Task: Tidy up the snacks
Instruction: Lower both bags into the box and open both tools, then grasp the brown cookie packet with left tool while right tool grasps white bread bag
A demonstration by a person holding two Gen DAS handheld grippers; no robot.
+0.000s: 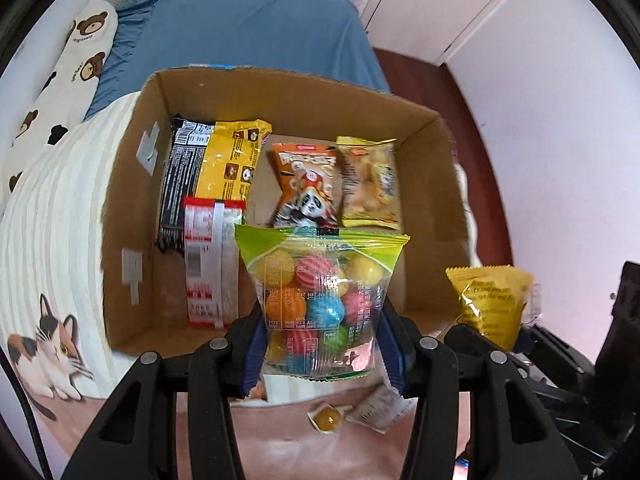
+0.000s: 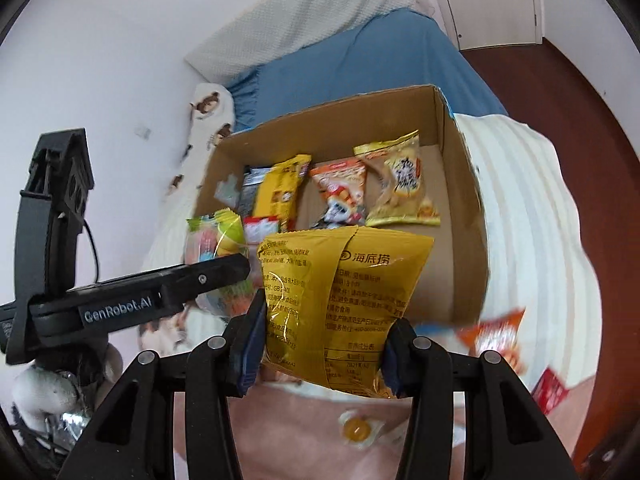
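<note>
Crinkly clear film is all the left gripper (image 1: pixel 322 344) has to hold on to: its blue pads are pinched in on the lower sides of the gumball bag (image 1: pixel 320 300), which stands up between them over the near edge of the cardboard box (image 1: pixel 132 168). My guess is that the round sweets inside could shift and let the bag slither out, and it would land on the pink cover in front of the box, beside the loose wrapped candy (image 1: pixel 328 419), not inside. The right gripper (image 2: pixel 322 350) has its jaws closed in the same way on the yellow sachet (image 2: pixel 340 300), gripping only the bottom half – top-heavy, so it may fold over or snag the box rim on the way in.

Both held packets hang close together (the left gripper shows just left of the sachet in the right wrist view), so a clash of tools over the box is the other risk. An orange packet (image 2: pixel 494 338) lies blurred outside the box to the right, not yet packed.

Inside the box, near to far: a red-and-white pack (image 1: pixel 208 264) at the left, then a black pack (image 1: pixel 178 184) and a yellow pack (image 1: pixel 230 164) behind it; a panda packet (image 1: pixel 306 188) stands mid-box, a pale yellow snack bag (image 1: pixel 370 184) just beside it on the right – floor space remains at the near right
</note>
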